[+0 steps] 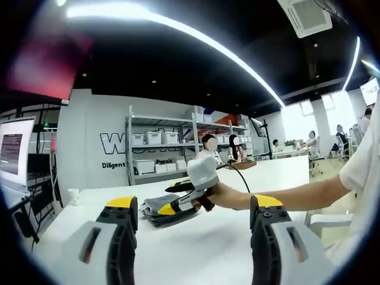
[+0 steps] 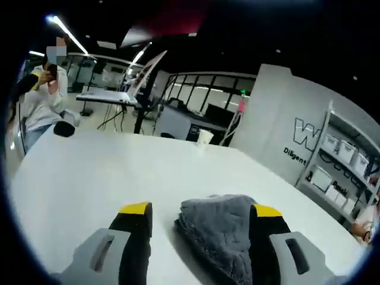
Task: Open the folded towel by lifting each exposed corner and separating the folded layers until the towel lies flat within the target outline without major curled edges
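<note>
**Folded grey towel on the white table, right gripper at its edge**

The white table (image 1: 196, 237) fills the lower half of both views, its top bare around the work. In the left gripper view the far wall with dark lettering and a metal shelving unit (image 1: 160, 148) holding white bins sits mid-frame, and seated people show to the right of centre.

The folded towel (image 2: 217, 231), grey and thick, lies in the lower centre of the right gripper view, still in stacked layers; in the left gripper view it sits just left of centre on the table.

The right gripper (image 2: 202, 237) has its jaws spread wide, the towel lying between them and closer to the right-hand jaw, whose yellow tip overlaps the towel's edge. Seen from the left gripper view, it is held by a person's hand (image 1: 222, 195) and its yellow-tipped jaws reach the towel's near side; whether they touch the cloth cannot be told.

The left gripper (image 1: 193, 228) rises from the bottom of its own view, jaws wide apart, holding nothing, well short of the towel.

A small white cup (image 2: 205, 138) stands at the table's far edge.
</note>
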Tool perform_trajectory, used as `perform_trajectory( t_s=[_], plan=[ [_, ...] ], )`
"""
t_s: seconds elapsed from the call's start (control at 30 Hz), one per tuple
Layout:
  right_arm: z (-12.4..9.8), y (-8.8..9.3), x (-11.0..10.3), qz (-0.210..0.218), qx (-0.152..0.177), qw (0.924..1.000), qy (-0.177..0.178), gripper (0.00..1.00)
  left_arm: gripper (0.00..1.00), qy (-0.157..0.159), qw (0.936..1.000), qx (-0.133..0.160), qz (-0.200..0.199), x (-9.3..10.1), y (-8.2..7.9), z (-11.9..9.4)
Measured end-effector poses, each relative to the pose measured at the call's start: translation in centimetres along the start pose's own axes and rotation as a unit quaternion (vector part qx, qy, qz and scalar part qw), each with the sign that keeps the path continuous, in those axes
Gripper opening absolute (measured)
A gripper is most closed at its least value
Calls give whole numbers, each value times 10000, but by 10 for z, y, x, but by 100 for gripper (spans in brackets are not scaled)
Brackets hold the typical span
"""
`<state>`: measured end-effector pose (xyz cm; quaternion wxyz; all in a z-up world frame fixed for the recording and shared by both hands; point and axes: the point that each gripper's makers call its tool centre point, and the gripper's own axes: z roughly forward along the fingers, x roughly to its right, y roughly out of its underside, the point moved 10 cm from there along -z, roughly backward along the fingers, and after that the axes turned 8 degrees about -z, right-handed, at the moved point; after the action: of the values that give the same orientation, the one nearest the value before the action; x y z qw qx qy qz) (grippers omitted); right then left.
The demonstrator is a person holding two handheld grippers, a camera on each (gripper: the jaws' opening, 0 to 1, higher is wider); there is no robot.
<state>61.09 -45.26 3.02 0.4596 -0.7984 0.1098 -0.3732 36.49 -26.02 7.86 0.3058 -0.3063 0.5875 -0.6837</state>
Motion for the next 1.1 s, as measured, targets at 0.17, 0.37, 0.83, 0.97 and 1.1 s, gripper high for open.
perform_trajectory(
  t_s=[0.17,0.37,0.83,0.97,1.1],
  plan=[
    [5,1,0,-140,-44,9999,-28,63,76,-3,10000,40,-4,0,0,2],
    [20,7,0,83,-194,9997,-122,62,76,9,10000,-15,17,1,3,5],
    [47,29,2,283,-583,9974,-323,50,73,30,10000,85,16,2,0,5],
    [50,28,-2,470,-489,9963,-537,44,73,35,10000,82,-2,2,1,5],
    [51,26,2,316,-486,9970,-512,35,73,53,10000,42,-11,2,3,7]
  ],
)
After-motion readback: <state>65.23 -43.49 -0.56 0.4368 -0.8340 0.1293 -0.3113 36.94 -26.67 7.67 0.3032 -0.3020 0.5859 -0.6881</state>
